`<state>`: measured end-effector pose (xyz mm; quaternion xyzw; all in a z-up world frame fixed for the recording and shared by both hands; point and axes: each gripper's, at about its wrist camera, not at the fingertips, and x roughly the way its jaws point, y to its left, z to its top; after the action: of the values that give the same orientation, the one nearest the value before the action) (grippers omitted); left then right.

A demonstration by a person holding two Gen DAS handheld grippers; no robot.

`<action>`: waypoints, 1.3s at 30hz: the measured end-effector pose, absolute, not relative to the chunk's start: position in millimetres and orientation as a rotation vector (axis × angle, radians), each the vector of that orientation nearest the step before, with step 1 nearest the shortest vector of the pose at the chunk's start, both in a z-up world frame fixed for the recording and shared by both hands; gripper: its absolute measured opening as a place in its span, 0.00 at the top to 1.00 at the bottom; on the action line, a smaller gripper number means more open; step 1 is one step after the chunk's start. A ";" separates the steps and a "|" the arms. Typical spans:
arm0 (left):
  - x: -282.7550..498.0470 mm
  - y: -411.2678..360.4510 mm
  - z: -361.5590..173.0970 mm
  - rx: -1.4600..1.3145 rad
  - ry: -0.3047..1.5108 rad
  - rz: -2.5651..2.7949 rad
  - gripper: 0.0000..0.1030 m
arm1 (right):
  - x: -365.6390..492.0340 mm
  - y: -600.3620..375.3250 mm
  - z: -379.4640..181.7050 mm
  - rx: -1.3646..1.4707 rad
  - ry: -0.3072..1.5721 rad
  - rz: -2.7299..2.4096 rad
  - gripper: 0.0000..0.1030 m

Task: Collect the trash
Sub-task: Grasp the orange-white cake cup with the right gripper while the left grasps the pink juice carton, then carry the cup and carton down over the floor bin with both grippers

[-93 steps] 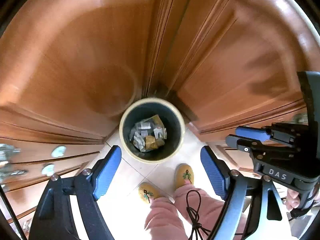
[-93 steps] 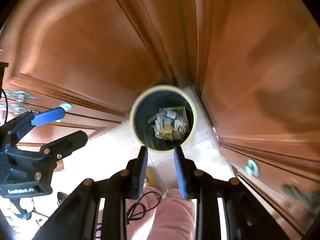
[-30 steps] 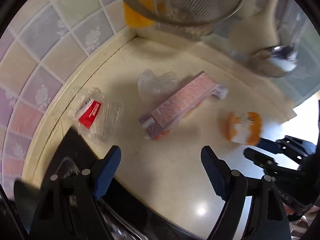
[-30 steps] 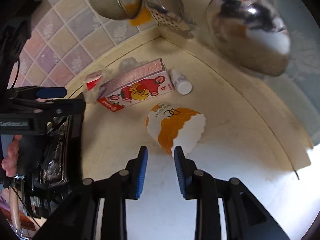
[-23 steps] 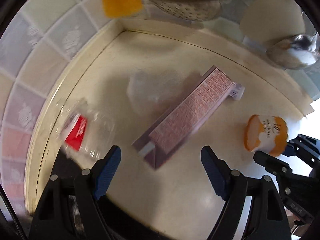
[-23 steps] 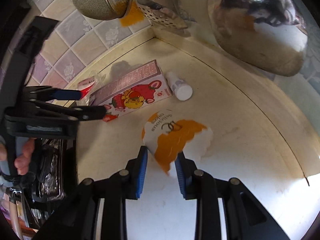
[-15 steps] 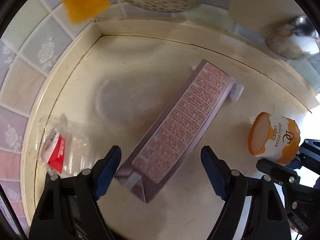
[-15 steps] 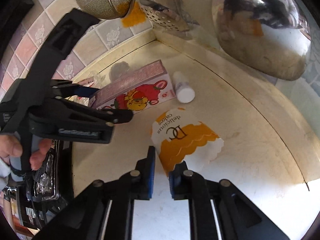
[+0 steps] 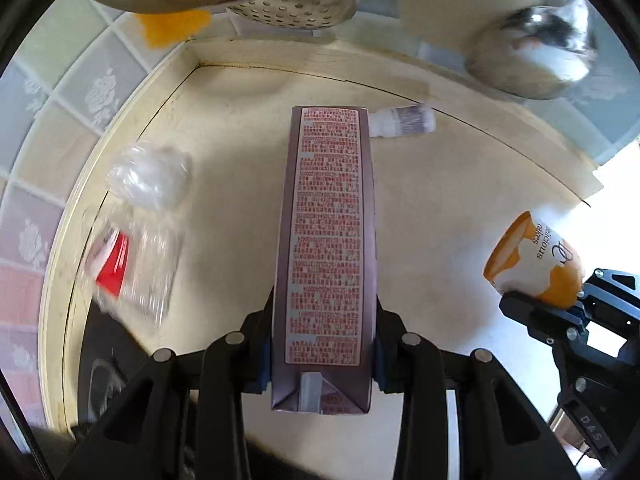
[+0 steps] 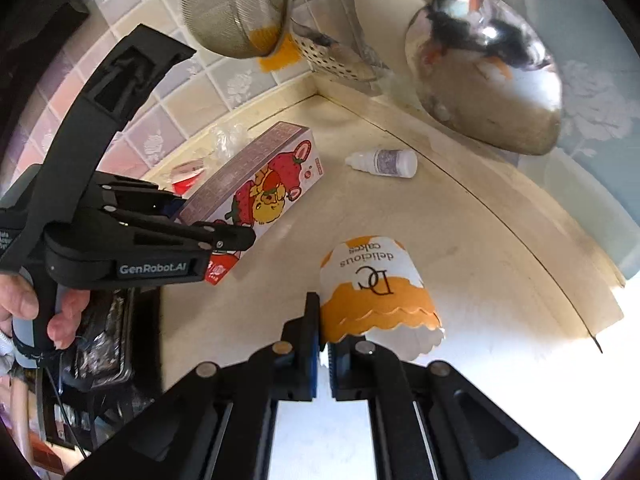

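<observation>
My left gripper [image 9: 322, 354] is shut on the near end of a long pink strawberry carton [image 9: 330, 248], which lies lengthwise on the cream counter; the carton also shows in the right wrist view [image 10: 260, 184]. My right gripper [image 10: 323, 354] is shut on the scalloped edge of an orange-and-white paper cake cup [image 10: 374, 280], also seen in the left wrist view [image 9: 536, 260]. A small white bottle [image 9: 400, 122] lies beyond the carton. A clear wrapper with a red label [image 9: 128, 260] and a crumpled clear plastic [image 9: 150, 178] lie to the left.
Tiled walls [image 9: 64, 120] close the counter corner. A mesh strainer [image 10: 236, 4], a perforated ladle [image 9: 292, 12] and a large steel spoon [image 10: 484, 80] hang above the counter. A black stove edge [image 9: 108, 364] lies at the near left.
Both grippers moved from above the trash bin to the counter. The left gripper closed on the carton. The right gripper closed on the cake cup's edge.
</observation>
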<state>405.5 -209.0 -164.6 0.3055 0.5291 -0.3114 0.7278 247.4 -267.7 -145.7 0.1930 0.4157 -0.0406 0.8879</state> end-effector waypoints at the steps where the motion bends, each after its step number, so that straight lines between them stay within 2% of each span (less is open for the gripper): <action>1: 397.2 -206.5 -159.3 0.665 1.173 -0.674 0.66 | 244.0 -266.6 -143.5 0.397 0.861 -0.078 0.97; 10: 292.8 -178.2 -119.5 0.556 1.171 -0.629 0.66 | 186.0 -252.9 -116.2 0.344 0.821 0.044 0.97; 25: 114.4 -104.7 -107.3 0.385 1.139 -0.690 0.66 | 67.8 -207.7 -113.0 0.328 0.859 0.109 0.97; 33: 15.4 -59.3 -148.6 0.419 1.154 -0.757 0.66 | -0.4 -170.4 -163.4 0.358 0.995 0.025 0.97; 39: -30.6 -41.4 -228.8 0.412 1.305 -0.782 0.66 | -40.9 -145.1 -236.1 0.399 1.133 -0.023 0.97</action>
<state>-30.6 -41.4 -228.8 0.1855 0.5870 -0.3517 0.7052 -40.9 -145.1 -236.1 0.1879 0.5331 -0.0108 0.8248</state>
